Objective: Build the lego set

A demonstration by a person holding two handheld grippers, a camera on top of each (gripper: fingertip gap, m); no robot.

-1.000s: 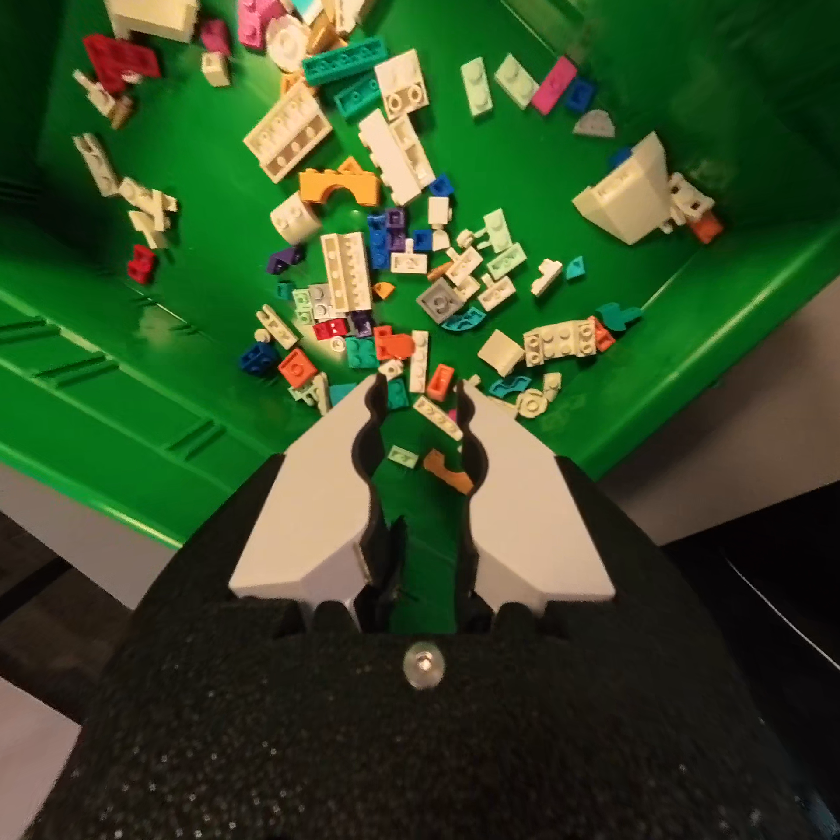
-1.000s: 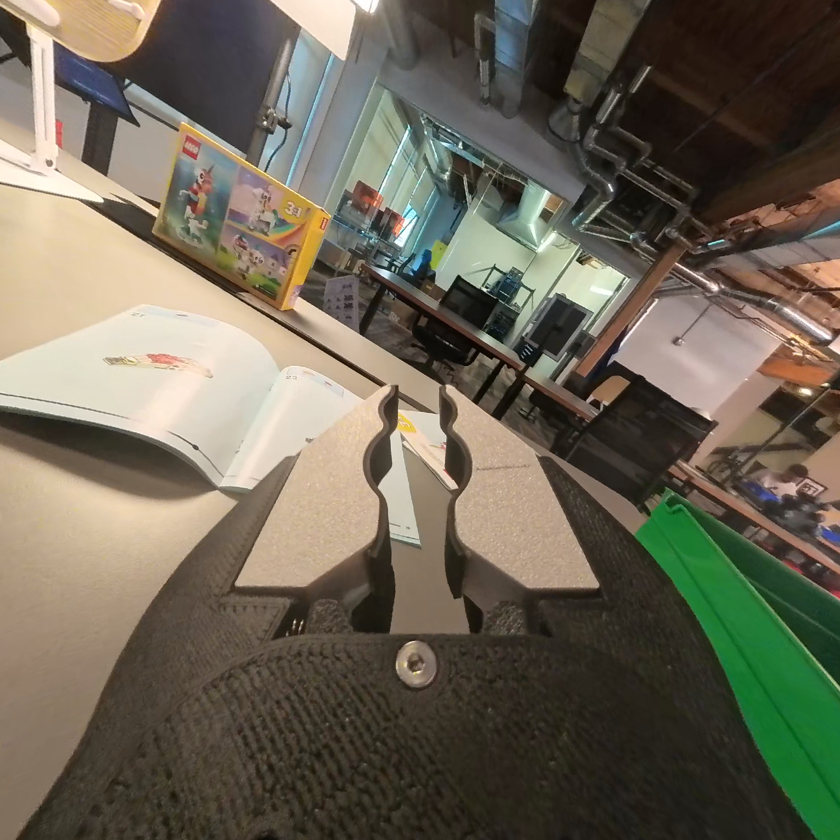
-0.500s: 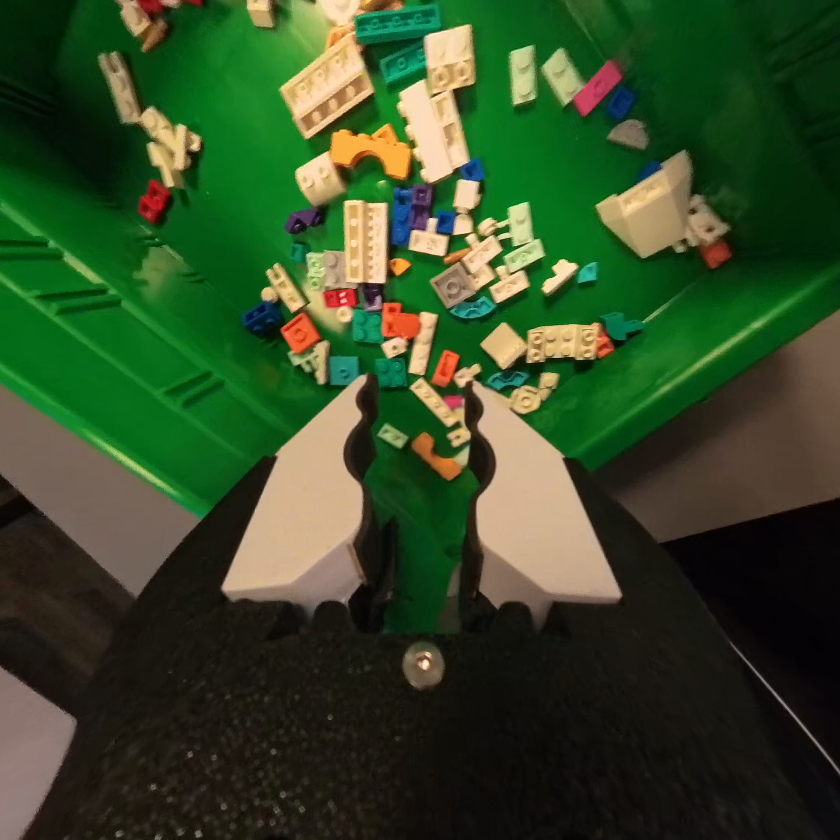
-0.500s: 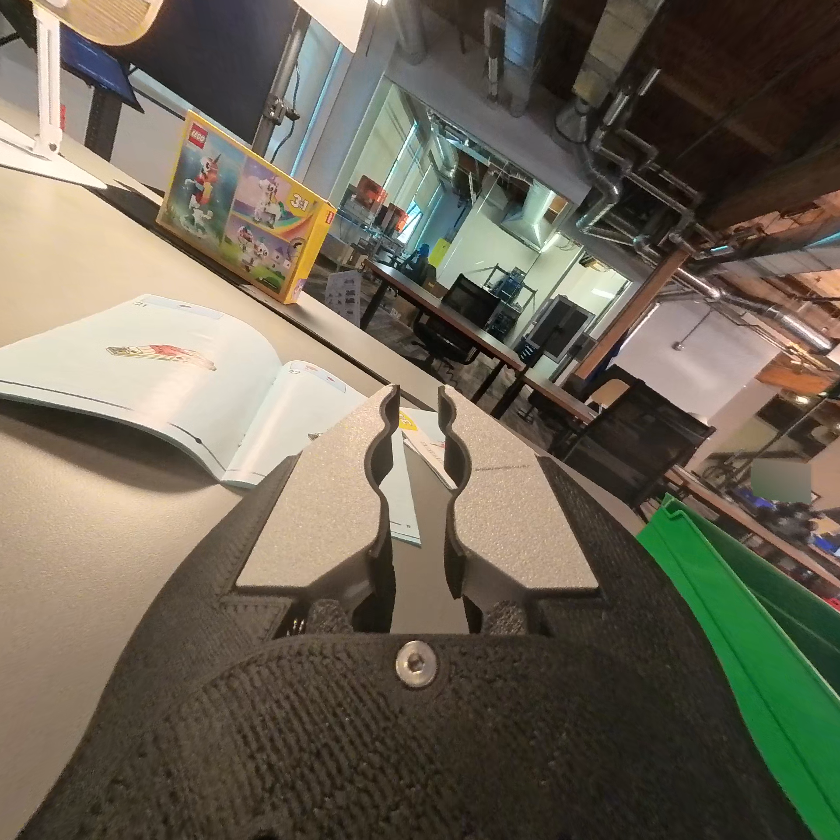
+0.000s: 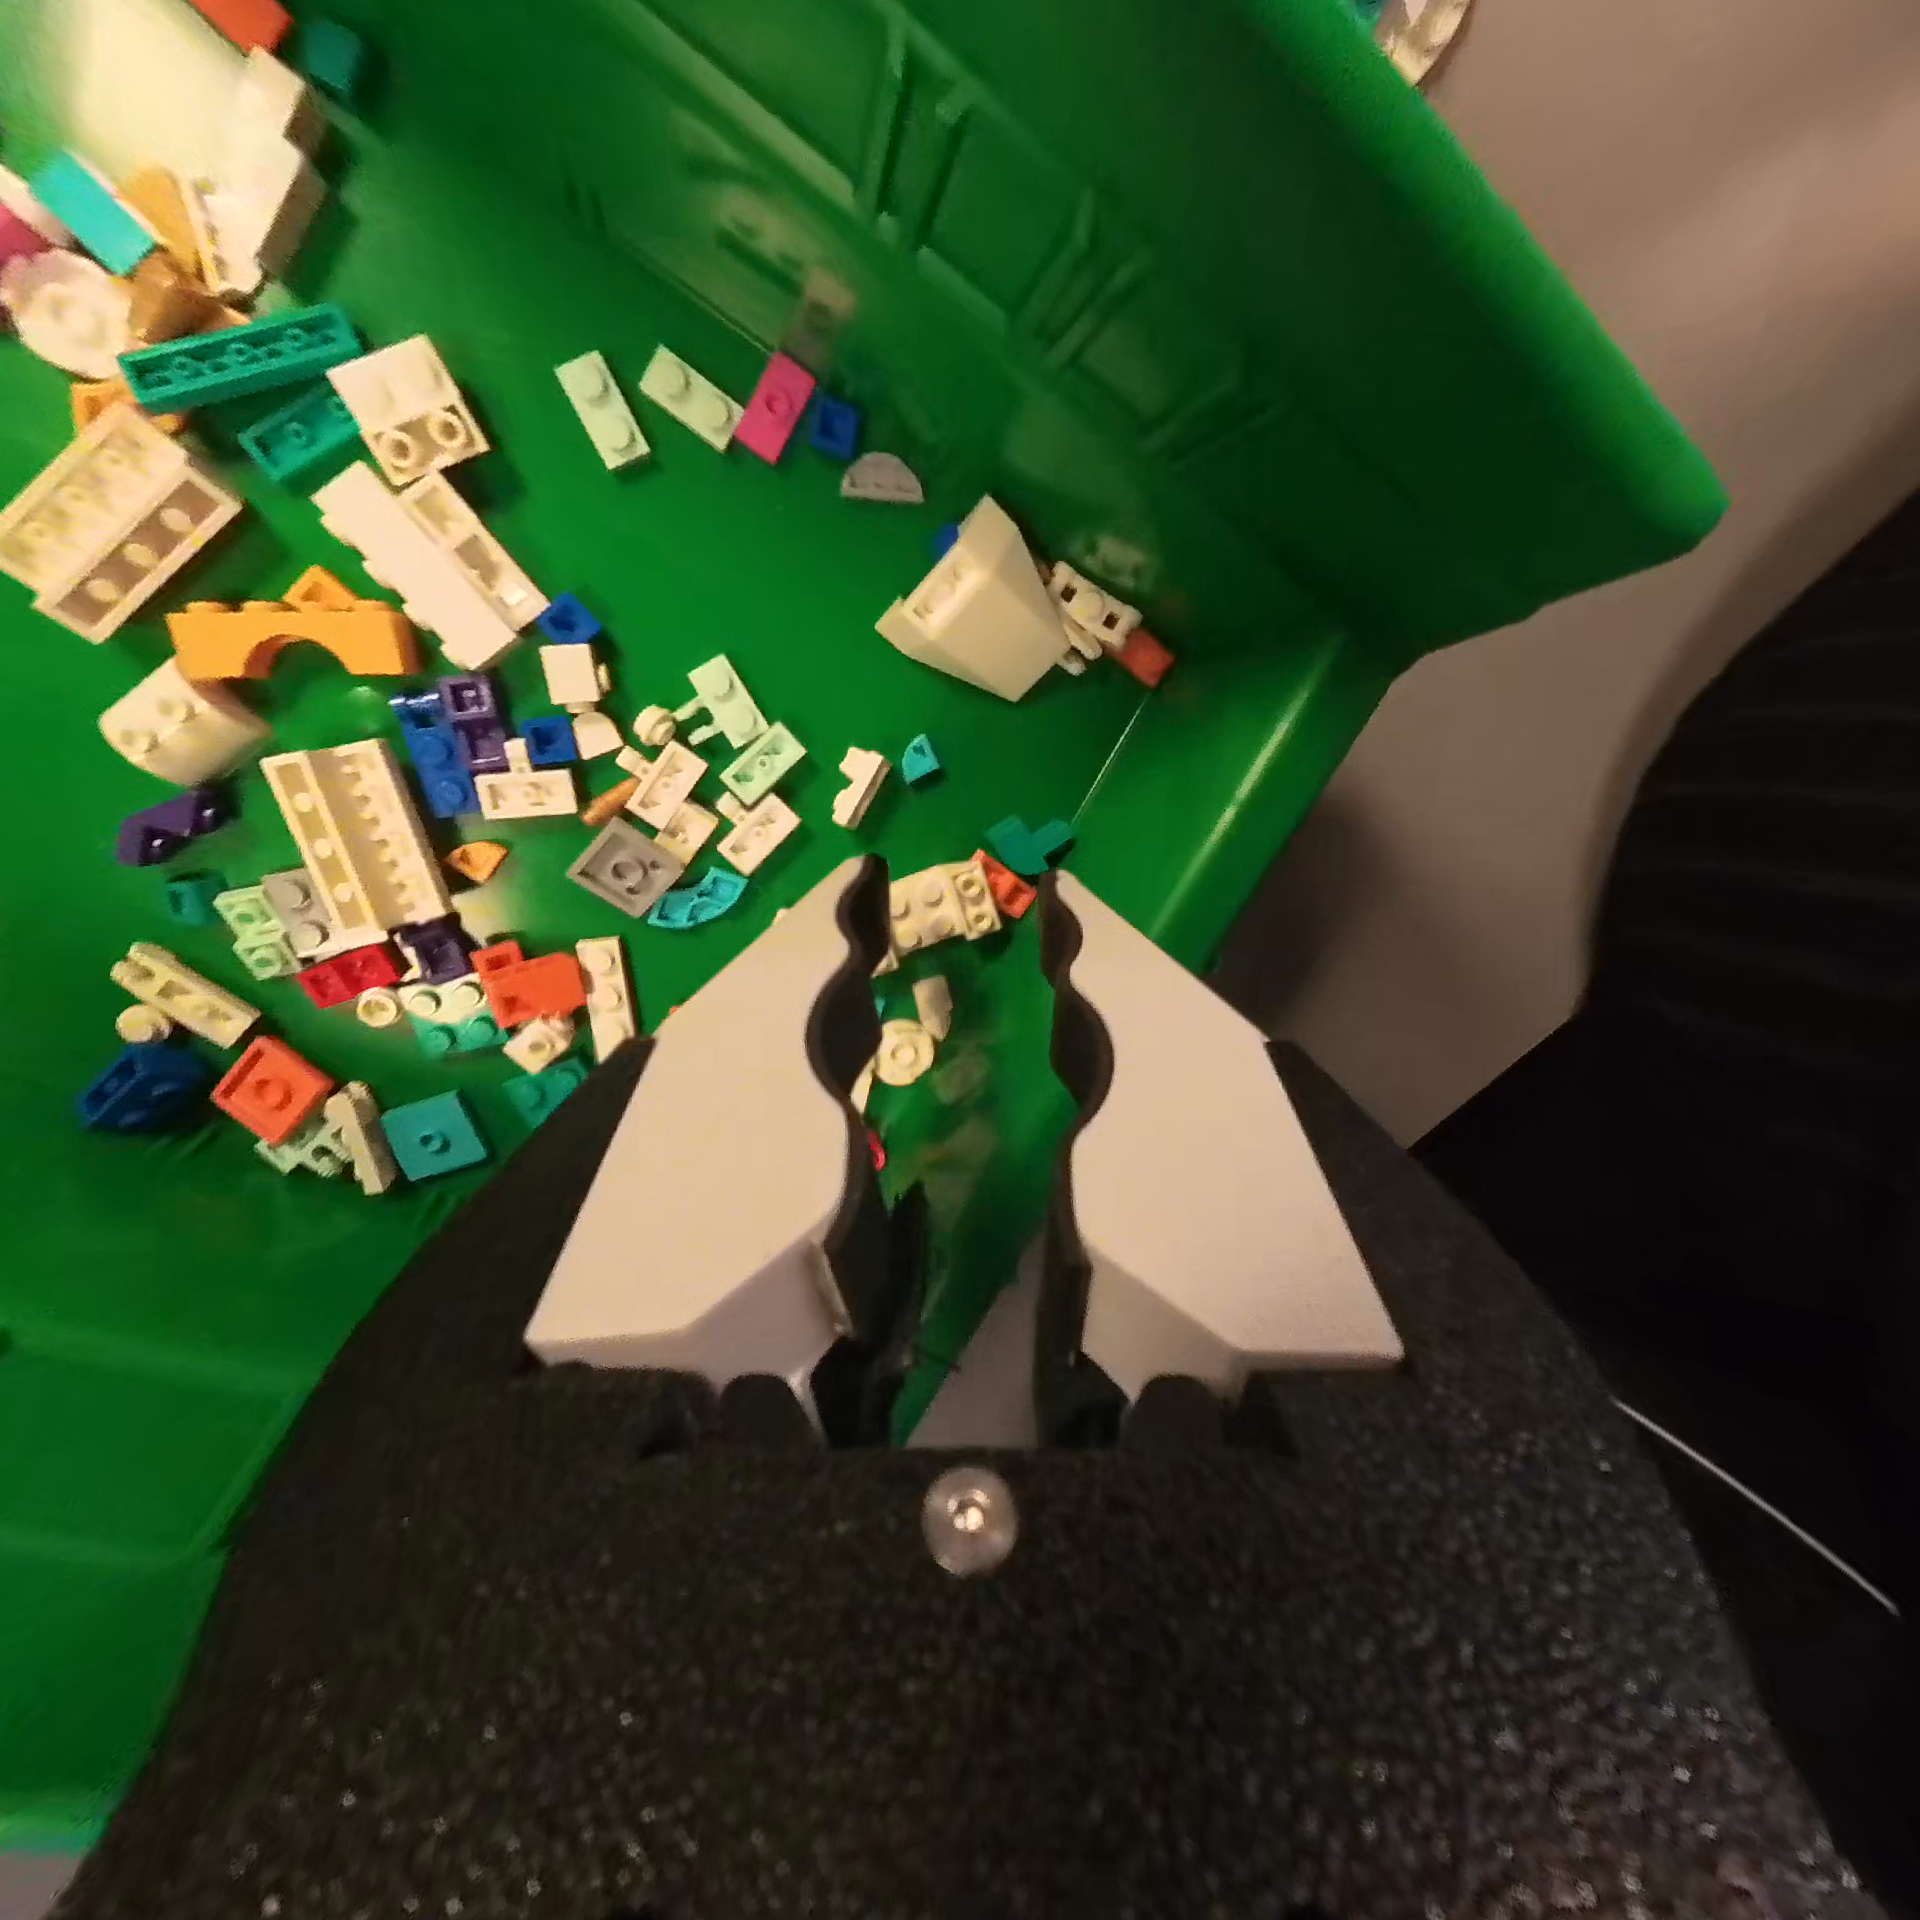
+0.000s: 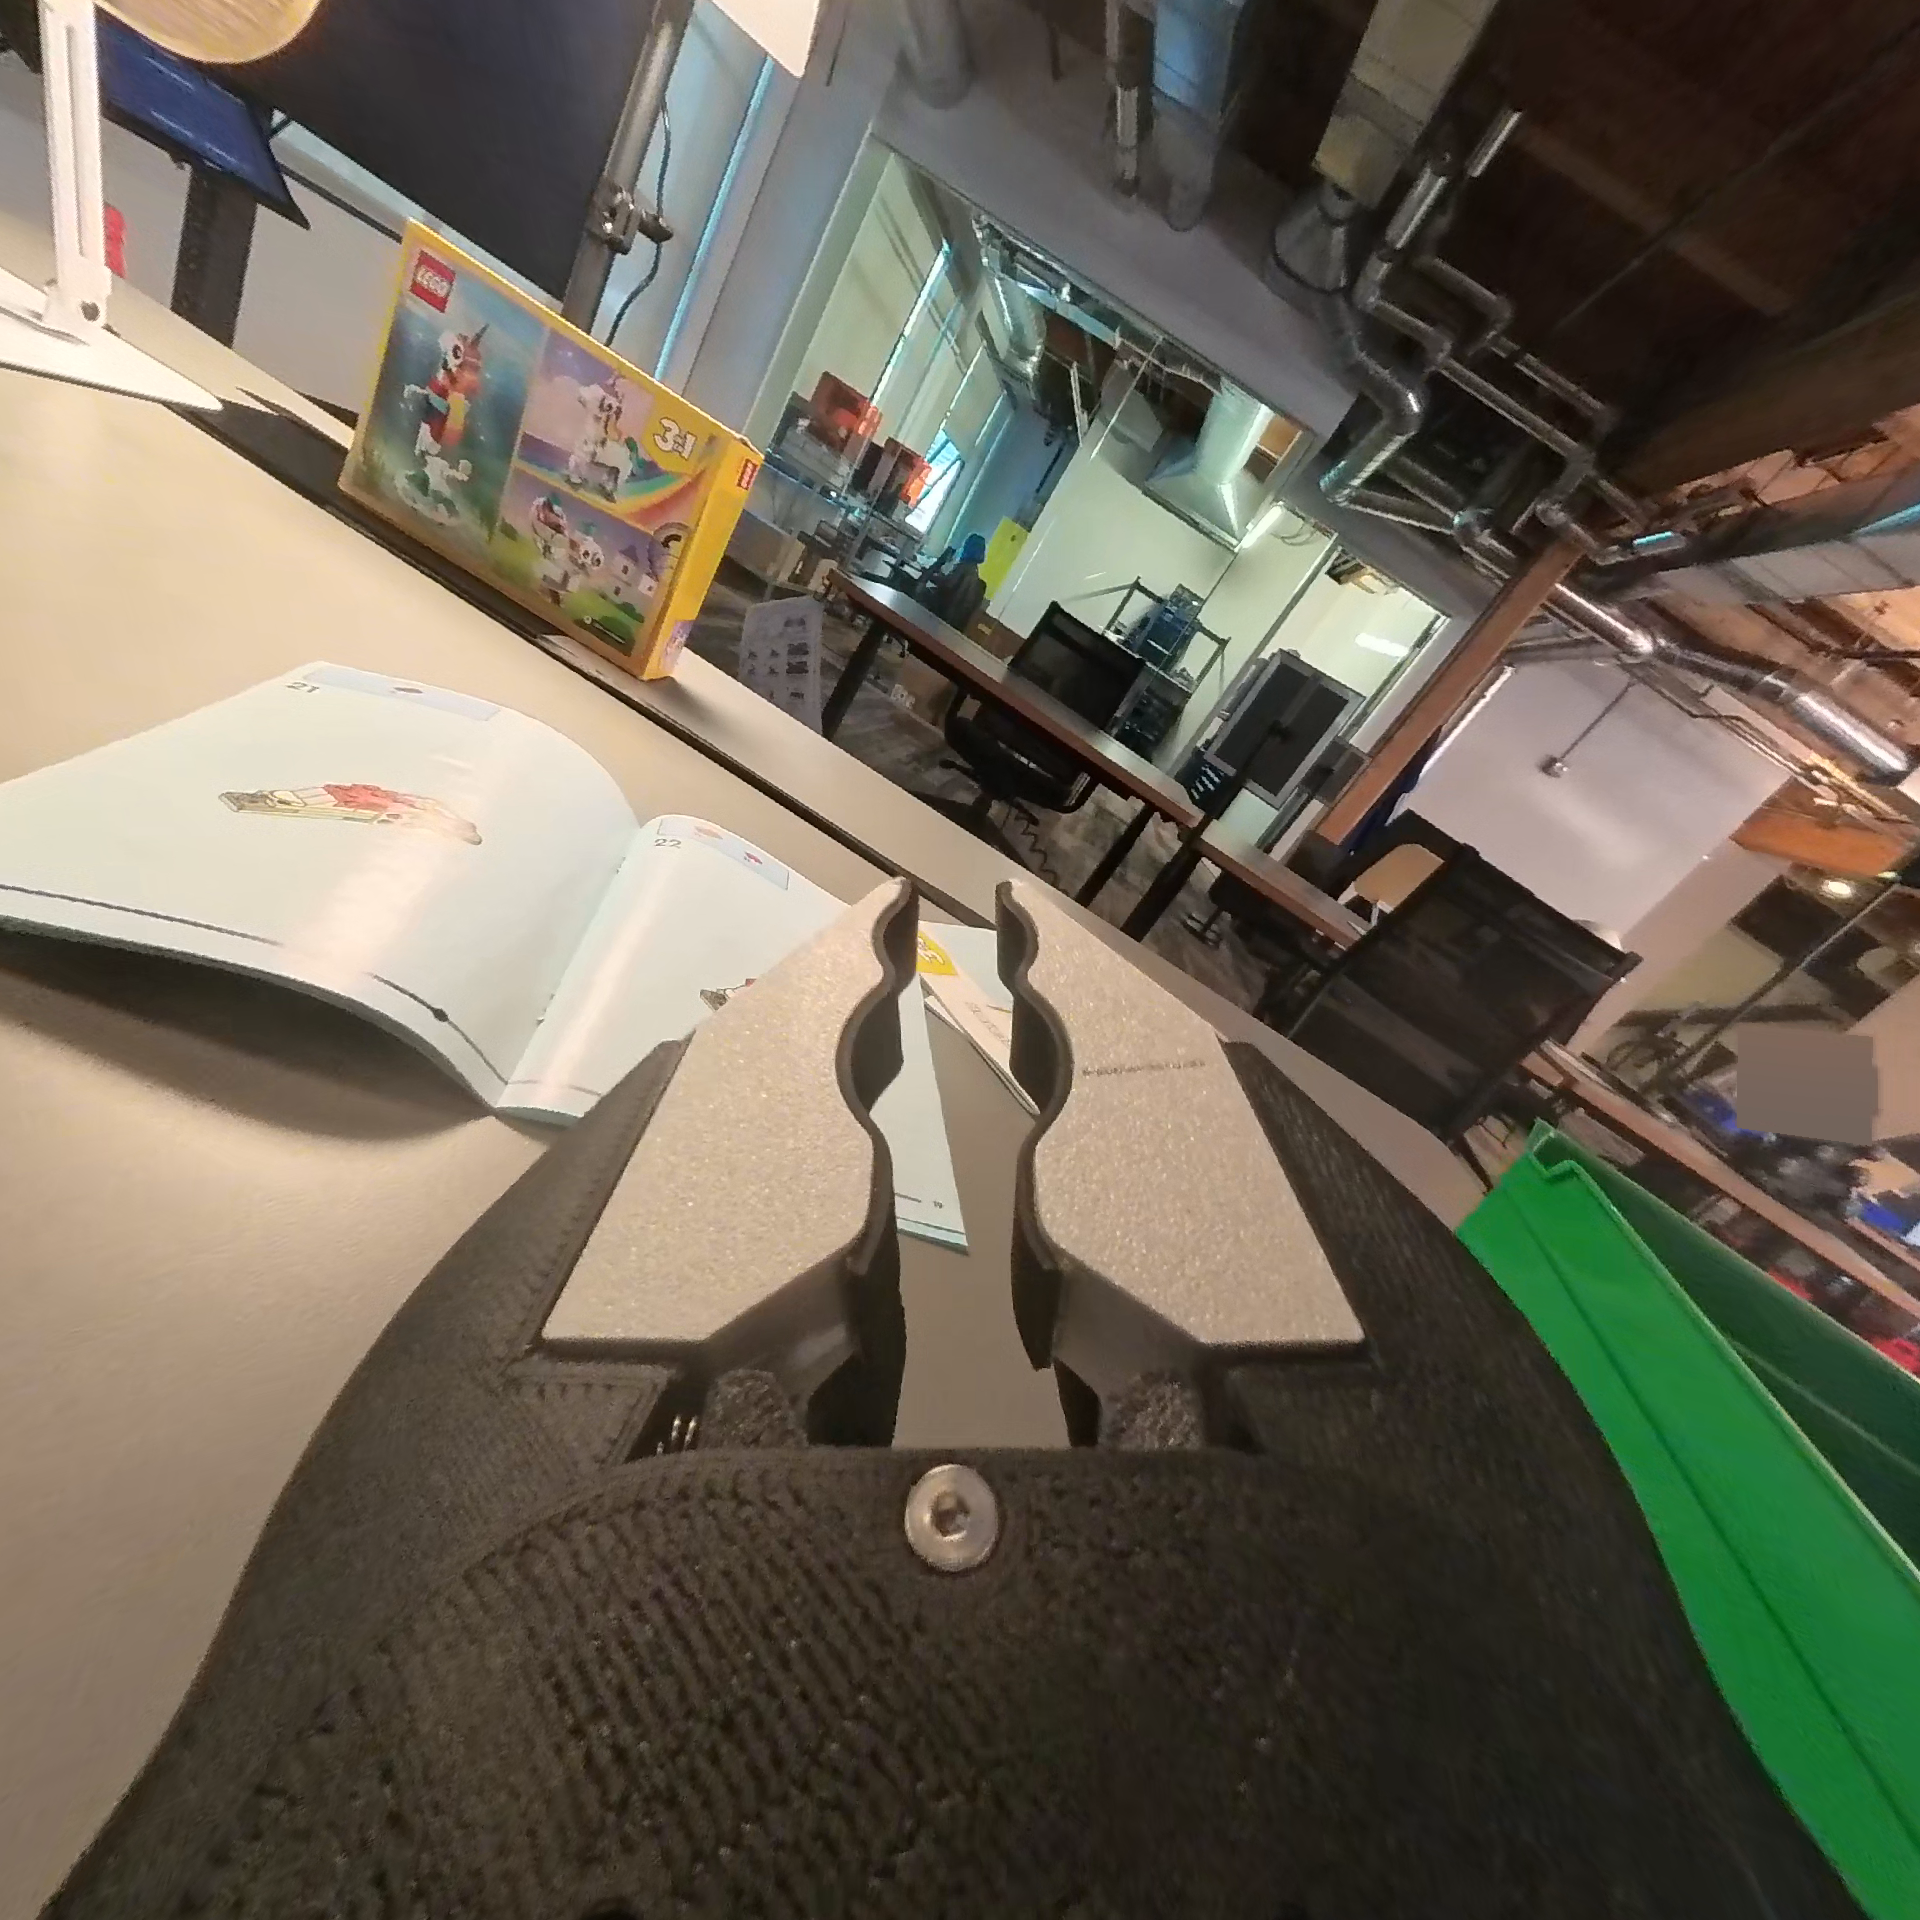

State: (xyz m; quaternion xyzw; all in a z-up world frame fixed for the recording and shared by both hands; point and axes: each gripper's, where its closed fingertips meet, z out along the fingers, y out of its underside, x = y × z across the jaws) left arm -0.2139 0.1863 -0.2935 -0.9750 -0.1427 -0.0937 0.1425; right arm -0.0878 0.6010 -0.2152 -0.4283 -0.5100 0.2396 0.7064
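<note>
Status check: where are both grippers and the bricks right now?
Left gripper open, empty, over loose bricks in green bin. Right gripper open, empty, low over table by open booklet. Nothing blocking.

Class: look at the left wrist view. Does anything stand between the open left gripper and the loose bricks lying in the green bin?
Nothing visible does. The left gripper hangs above the green bin, jaws apart and empty, with bricks such as the cream studded brick and a round cream piece lying uncovered just past its tips.

Bricks lie in the bin; booklet before the box.
</note>
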